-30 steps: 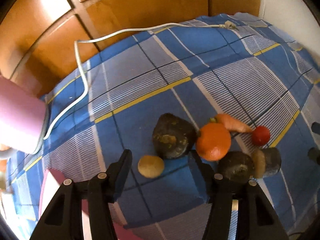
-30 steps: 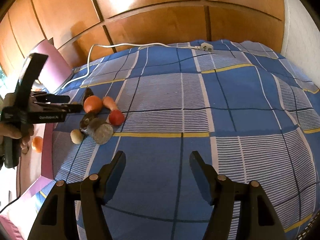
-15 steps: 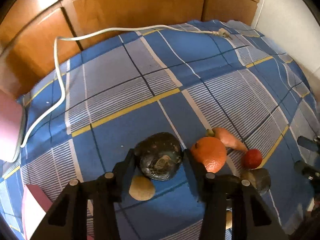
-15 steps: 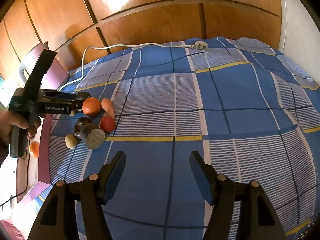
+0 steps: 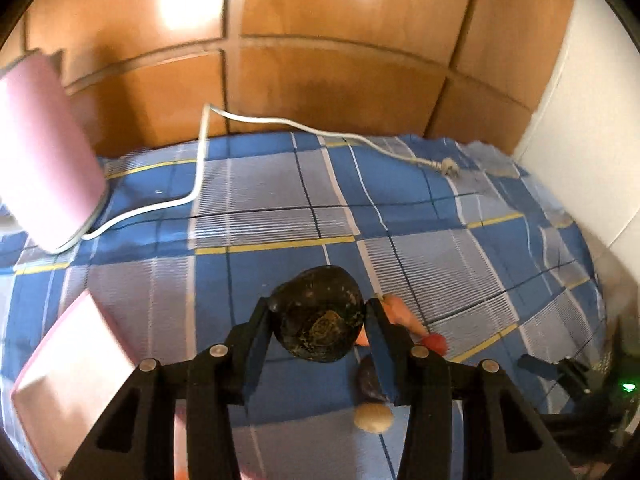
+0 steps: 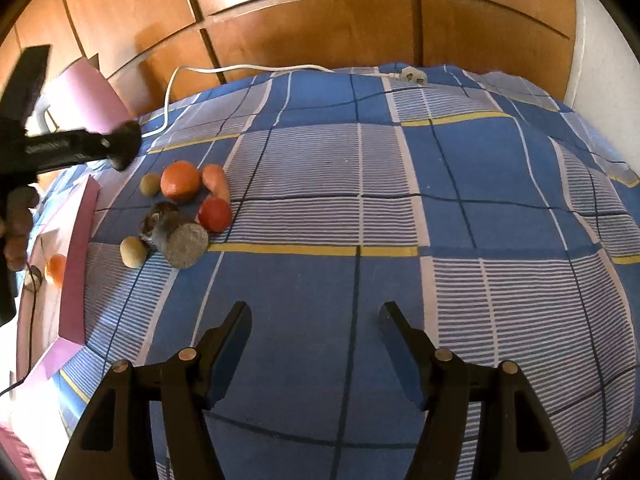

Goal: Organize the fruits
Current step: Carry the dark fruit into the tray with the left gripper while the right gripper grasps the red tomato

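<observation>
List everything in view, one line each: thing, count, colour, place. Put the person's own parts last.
Dark round fruit: one, blackish, gripped between the left gripper's fingers.
Round orange fruit: one, orange, in the cluster on the bedspread.
Carrot-like piece: one, pale orange, beside the orange fruit.
Small red fruit: one, red, below the carrot.
Small beige fruits: two, tan, at the cluster's edges.
Grey cylindrical piece: one, grey, front of the cluster.
Checked bedspread: one, blue with yellow lines.
Power cable: one, white, far edge.
Pink box: one, left side.
Wooden panels: brown, behind.
Left gripper: black.
Right gripper: black, open, empty.
Hand: holding the left gripper.
</observation>
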`<action>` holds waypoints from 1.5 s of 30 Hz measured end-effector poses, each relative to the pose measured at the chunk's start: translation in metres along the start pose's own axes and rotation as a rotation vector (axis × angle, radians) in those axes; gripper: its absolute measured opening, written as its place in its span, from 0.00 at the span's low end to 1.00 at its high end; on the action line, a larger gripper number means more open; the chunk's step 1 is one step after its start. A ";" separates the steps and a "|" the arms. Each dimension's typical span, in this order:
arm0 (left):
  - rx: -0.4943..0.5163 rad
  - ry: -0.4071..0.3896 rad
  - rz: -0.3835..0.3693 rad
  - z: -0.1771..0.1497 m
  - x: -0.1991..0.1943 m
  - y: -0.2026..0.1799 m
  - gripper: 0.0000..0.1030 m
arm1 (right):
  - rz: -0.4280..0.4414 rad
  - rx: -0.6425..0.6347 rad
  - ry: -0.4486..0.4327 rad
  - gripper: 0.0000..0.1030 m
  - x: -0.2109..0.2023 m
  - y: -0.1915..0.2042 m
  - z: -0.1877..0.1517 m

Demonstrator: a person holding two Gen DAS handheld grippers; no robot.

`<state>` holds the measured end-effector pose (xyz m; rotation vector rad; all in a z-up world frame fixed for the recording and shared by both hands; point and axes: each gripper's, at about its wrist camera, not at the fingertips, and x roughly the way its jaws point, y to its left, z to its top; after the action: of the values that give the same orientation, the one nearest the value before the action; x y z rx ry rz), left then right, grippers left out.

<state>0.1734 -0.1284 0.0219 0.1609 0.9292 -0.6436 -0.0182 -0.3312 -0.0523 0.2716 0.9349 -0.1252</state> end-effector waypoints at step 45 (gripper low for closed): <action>-0.495 -0.142 0.132 -0.185 -0.129 0.098 0.45 | 0.137 -0.139 0.019 0.26 0.013 0.058 0.061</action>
<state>0.0471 0.0811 -0.0019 -0.2606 0.9059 -0.2855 0.0493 -0.2927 -0.0181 0.2078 0.9360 0.0685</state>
